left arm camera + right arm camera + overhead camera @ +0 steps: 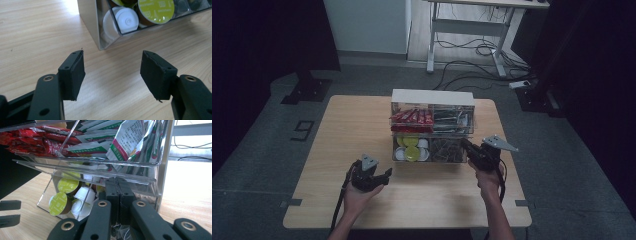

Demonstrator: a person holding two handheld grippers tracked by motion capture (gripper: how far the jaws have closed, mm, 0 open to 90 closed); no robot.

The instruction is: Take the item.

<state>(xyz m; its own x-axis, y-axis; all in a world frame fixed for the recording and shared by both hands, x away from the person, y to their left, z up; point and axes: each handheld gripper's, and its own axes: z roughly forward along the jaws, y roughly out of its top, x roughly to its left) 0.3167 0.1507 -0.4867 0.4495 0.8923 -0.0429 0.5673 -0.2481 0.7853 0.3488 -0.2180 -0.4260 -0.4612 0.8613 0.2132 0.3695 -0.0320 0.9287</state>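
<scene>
Hovering over bare wood near the table's [422, 200] front edge, the left gripper [112, 72] has its jaws spread wide with nothing between them. Just beyond it sits the clear drawer organizer [432, 127], its lower left drawer holding green and white coffee capsules [140, 12]. The right gripper [117, 195] has its jaws pressed together at the lower right drawer's [449, 150] front edge; whether they pinch it, I cannot tell. Farther up, red sachets [412, 119] fill the upper tier.

Desk frame [467, 30], floor cables [472, 55]
</scene>
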